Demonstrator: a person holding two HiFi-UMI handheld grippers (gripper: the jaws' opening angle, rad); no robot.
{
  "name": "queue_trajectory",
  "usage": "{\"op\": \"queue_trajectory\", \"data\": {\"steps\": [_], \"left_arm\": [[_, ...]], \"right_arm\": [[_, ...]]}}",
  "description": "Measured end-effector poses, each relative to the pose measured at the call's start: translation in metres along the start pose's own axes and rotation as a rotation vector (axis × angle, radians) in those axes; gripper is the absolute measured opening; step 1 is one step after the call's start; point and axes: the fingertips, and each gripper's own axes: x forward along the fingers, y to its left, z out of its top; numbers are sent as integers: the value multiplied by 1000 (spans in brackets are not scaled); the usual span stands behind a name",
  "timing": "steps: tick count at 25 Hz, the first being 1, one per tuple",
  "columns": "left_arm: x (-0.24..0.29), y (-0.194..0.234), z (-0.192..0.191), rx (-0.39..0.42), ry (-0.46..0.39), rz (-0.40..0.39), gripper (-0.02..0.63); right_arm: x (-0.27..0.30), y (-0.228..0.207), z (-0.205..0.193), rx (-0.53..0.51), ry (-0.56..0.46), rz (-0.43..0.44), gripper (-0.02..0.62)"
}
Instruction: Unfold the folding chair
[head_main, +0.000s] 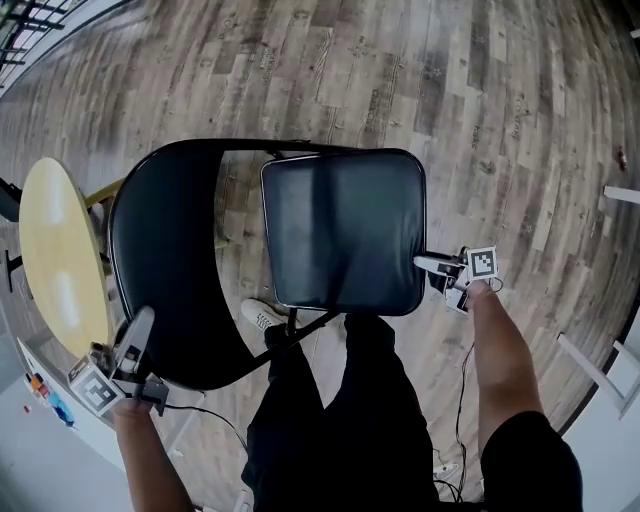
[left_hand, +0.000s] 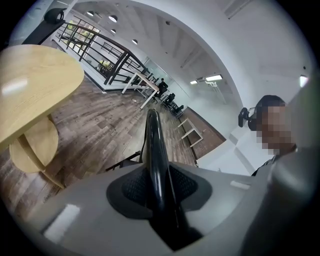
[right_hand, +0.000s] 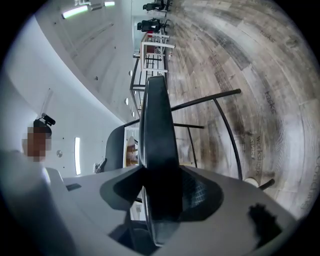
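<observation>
While peering steeply down from the head view, plenty to take in: folding chair (head_main: 330, 180) out on the wooden floor (head_main: 480, 100), right in front of the person's dark trouser legs (head_main: 340, 410). Seat (head_main: 350, 250) facing up at the camera, backrest (head_main: 165, 250) curving off to its left.

Down at lower left, clenched hard with the left hand-held gripper (head_main: 143, 320), pinching the thin black rim (left_hand: 152, 145) of that backrest dead centre between the meshed pads (left_hand: 131, 189).

Over on the right, loose with the right hand-held gripper (head_main: 422, 264): jaws spread wide around the thick right edge (right_hand: 159, 130) of the seat, with that edge deep between them, yet apparently no squeeze from the pads.

Just beside the backrest, at far left, a round pale-wood table (head_main: 55, 250). Peeking out below the seat's near edge, one white shoe (head_main: 262, 315), planted by the black frame tube (head_main: 310, 325).
</observation>
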Motion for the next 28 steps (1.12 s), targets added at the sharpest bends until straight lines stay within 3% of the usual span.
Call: {"op": "queue_trajectory", "data": {"steps": [8, 17, 23, 28], "left_arm": [[12, 19, -9, -10, 0, -10, 103], [36, -9, -18, -78, 10, -133, 104], [56, -36, -35, -1, 47, -45, 95], [61, -37, -35, -14, 31, -64, 104]], "right_arm": [[-13, -30, 3, 47, -46, 34, 216], [-28, -58, 9, 64, -40, 61, 218], [-46, -81, 12, 76, -108, 37, 225], [-47, -88, 14, 83, -119, 42, 230]]}}
